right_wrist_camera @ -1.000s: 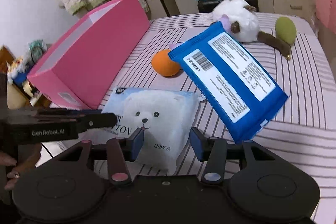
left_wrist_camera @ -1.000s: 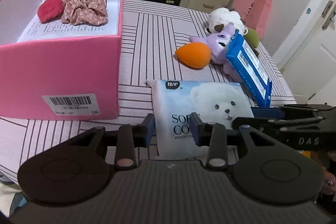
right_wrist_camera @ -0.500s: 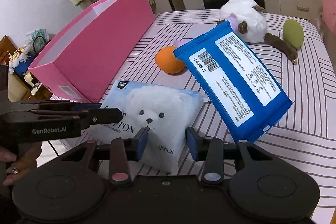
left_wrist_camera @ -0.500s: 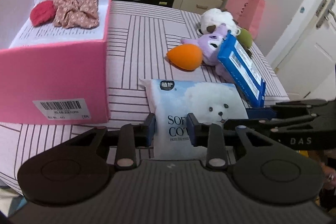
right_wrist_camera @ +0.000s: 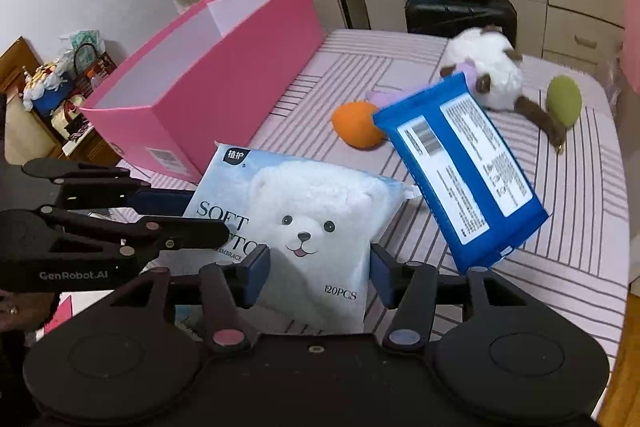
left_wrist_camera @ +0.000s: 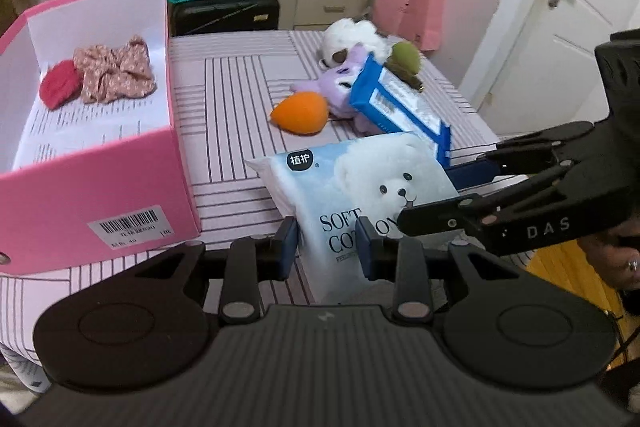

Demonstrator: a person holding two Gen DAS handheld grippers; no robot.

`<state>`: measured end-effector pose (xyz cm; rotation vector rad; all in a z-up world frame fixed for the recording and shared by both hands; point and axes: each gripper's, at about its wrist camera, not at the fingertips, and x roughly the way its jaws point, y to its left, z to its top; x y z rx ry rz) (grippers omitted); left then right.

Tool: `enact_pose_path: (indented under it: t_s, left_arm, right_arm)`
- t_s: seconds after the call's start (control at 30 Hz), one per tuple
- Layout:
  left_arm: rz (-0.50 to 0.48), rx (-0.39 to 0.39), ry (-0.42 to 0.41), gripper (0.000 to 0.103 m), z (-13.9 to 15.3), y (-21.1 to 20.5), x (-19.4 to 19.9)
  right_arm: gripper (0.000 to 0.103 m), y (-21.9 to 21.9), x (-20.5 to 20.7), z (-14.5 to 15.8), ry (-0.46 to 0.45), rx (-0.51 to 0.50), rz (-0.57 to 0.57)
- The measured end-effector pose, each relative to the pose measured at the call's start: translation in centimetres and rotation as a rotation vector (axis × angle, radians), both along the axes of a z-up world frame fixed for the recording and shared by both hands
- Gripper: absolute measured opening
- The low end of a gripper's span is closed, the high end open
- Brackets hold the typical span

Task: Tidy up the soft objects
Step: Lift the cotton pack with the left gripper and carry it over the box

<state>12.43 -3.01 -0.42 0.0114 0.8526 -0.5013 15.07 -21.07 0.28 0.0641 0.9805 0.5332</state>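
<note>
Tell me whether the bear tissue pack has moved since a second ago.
Yes. The bear tissue pack, gripped by both grippers, has tilted up off the striped table; its top edge now overlaps the pink box corner.

Left gripper: black body, blue pads, "GenRobot.AI" lettering. Right gripper: black linkage, "DAS" marking, silver rivets behind the jaws.

The purple toy is half hidden behind the blue pack. The box label is too blurry to read.
</note>
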Motion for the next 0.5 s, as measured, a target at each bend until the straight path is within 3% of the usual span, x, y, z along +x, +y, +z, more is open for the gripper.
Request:
enact_pose_path:
  t_s: [0.5]
  left_arm:
    - [-0.037, -0.029, -0.091, 0.030, 6.1, 2.5, -2.4]
  right_arm:
    - [0.066, 1.5, -3.3, 7.0, -0.189, -0.027, 0.070]
